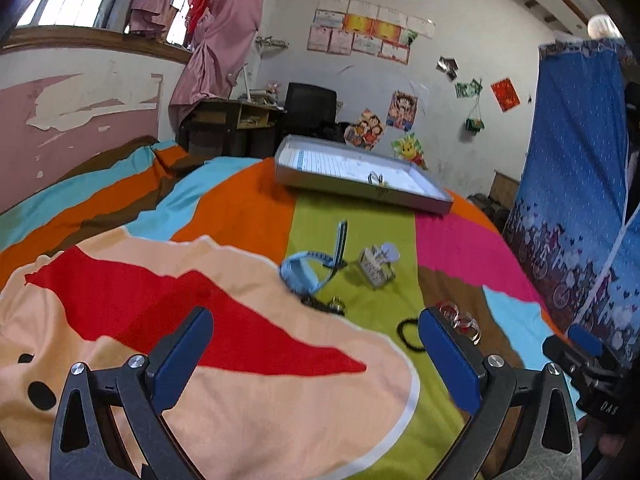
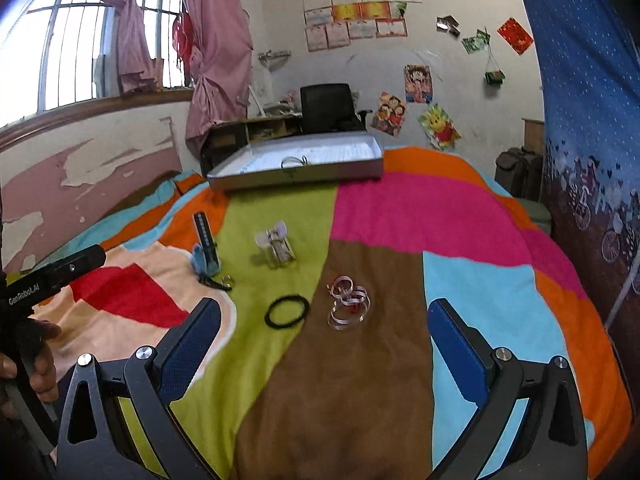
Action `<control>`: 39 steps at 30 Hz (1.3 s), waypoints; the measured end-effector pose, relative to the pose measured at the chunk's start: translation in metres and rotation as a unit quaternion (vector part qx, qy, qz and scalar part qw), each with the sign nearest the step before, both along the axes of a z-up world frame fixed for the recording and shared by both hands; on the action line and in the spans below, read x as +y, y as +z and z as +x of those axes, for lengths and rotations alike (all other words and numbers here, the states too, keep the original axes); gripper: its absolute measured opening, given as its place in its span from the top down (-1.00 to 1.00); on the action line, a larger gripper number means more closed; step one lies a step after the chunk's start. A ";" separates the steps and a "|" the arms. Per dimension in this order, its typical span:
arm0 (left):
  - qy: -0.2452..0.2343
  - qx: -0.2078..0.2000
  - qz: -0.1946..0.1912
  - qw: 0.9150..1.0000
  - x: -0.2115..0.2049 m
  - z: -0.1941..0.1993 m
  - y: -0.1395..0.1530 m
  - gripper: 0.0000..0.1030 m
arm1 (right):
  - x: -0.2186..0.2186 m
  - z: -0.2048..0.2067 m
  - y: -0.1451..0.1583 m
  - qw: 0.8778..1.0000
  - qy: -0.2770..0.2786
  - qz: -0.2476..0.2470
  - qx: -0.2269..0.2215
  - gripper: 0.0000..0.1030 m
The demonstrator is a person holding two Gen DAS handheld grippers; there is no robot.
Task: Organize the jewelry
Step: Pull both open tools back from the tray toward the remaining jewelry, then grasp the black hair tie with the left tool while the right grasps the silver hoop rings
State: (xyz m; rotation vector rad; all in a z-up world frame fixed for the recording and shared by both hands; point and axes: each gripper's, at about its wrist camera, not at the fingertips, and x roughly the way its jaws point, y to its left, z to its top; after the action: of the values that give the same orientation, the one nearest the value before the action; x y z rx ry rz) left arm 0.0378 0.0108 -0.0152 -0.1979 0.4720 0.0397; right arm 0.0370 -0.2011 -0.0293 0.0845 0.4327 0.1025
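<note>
Jewelry lies scattered on a colourful bedspread. A light blue watch (image 1: 306,270) (image 2: 206,258) sits beside a small clear hair clip with a bow (image 1: 376,266) (image 2: 276,246). Nearer lie a black hair tie (image 2: 287,311) (image 1: 408,334) and several clear bangles (image 2: 348,300) (image 1: 460,318). A small dark trinket (image 1: 326,304) (image 2: 218,282) lies just in front of the watch. A flat silver box (image 1: 360,190) (image 2: 296,174) stands open at the far side with a ring-shaped piece inside. My left gripper (image 1: 316,344) hovers open short of the watch. My right gripper (image 2: 324,340) is open just short of the bangles.
The bedspread (image 2: 400,216) slopes away at its right side toward a blue patterned curtain (image 2: 592,120). A desk with a black chair (image 2: 326,108) stands behind the box. The hand holding the left gripper (image 2: 28,344) shows at the left edge of the right wrist view.
</note>
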 end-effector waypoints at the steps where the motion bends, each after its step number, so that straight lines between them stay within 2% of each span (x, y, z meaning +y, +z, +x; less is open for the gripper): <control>1: -0.003 0.003 0.004 1.000 -0.002 0.000 -0.002 -1.00 | 0.000 0.000 -0.002 1.000 -0.001 0.000 0.003 -0.97; 6: -0.016 0.017 0.013 1.000 -0.010 0.004 -0.009 -1.00 | -0.002 0.004 -0.012 1.000 -0.007 0.001 0.015 -0.97; 16: -0.073 0.044 0.010 0.996 -0.024 0.026 -0.015 -1.00 | -0.011 0.018 -0.021 0.999 -0.007 -0.004 0.032 -0.97; 28: -0.148 0.068 -0.005 0.987 -0.052 0.081 -0.028 -1.00 | -0.031 0.057 -0.031 0.998 0.020 0.017 0.062 -0.95; 29: -0.154 0.069 -0.004 0.986 -0.055 0.084 -0.029 -0.98 | -0.032 0.063 -0.033 0.997 0.023 0.019 0.067 -0.84; 30: -0.162 0.071 -0.002 0.984 -0.058 0.088 -0.031 -0.97 | -0.033 0.068 -0.036 0.997 0.025 0.022 0.073 -0.66; 32: -0.180 0.079 0.000 0.980 -0.065 0.098 -0.036 -0.83 | -0.033 0.079 -0.042 0.995 0.025 0.025 0.088 -0.43; 39: -0.208 0.119 -0.008 0.971 -0.076 0.134 -0.056 -0.40 | -0.026 0.110 -0.058 0.992 0.038 0.029 0.115 -0.03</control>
State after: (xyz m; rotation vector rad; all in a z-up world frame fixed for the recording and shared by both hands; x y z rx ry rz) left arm 0.1718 -0.0654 -0.0711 -0.1074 0.7459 -0.3560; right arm 0.1469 -0.2270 -0.0873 0.1386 0.6645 0.1814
